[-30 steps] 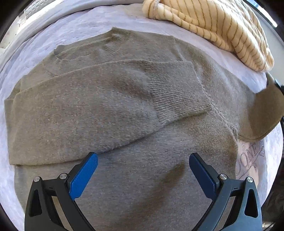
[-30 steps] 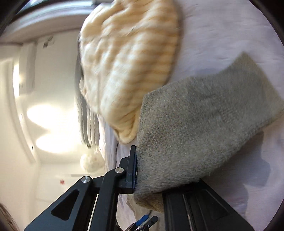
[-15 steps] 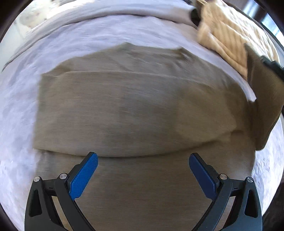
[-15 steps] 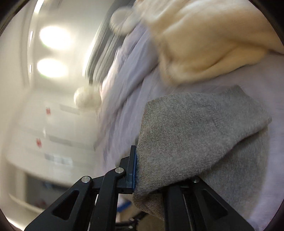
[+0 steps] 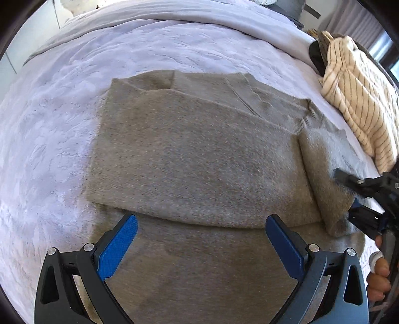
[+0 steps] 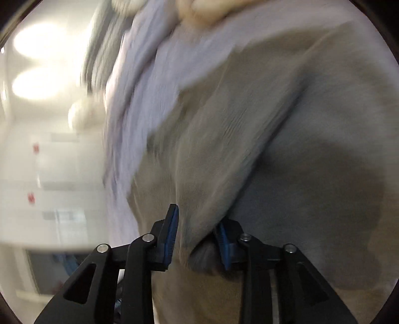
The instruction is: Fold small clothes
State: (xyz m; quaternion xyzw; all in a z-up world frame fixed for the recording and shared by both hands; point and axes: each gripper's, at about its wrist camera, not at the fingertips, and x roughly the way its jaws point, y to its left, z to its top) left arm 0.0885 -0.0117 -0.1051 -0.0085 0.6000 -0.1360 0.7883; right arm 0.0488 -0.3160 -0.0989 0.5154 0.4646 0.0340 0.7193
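Observation:
A grey-brown knit sweater [image 5: 199, 159] lies flat on the pale lilac bedcover [image 5: 49, 124], one sleeve folded across its chest. My left gripper [image 5: 199, 246] is open and empty, hovering over the sweater's lower body. My right gripper [image 5: 354, 199] comes in at the sweater's right edge and holds the other sleeve [image 5: 321, 179], folded in over the body. In the blurred right wrist view the right gripper [image 6: 197, 236] has its jaws slightly apart with the sleeve cloth [image 6: 199, 224] between the blue pads.
A cream striped garment [image 5: 361, 104] lies heaped at the bed's far right. A grey blanket fold [image 5: 199, 17] runs along the far side. The person's hand [image 5: 379, 274] shows at the right edge.
My right gripper has carried the sleeve inward over the sweater's right side, and its jaws have parted a little. The left gripper's view has drawn back; it stays open.

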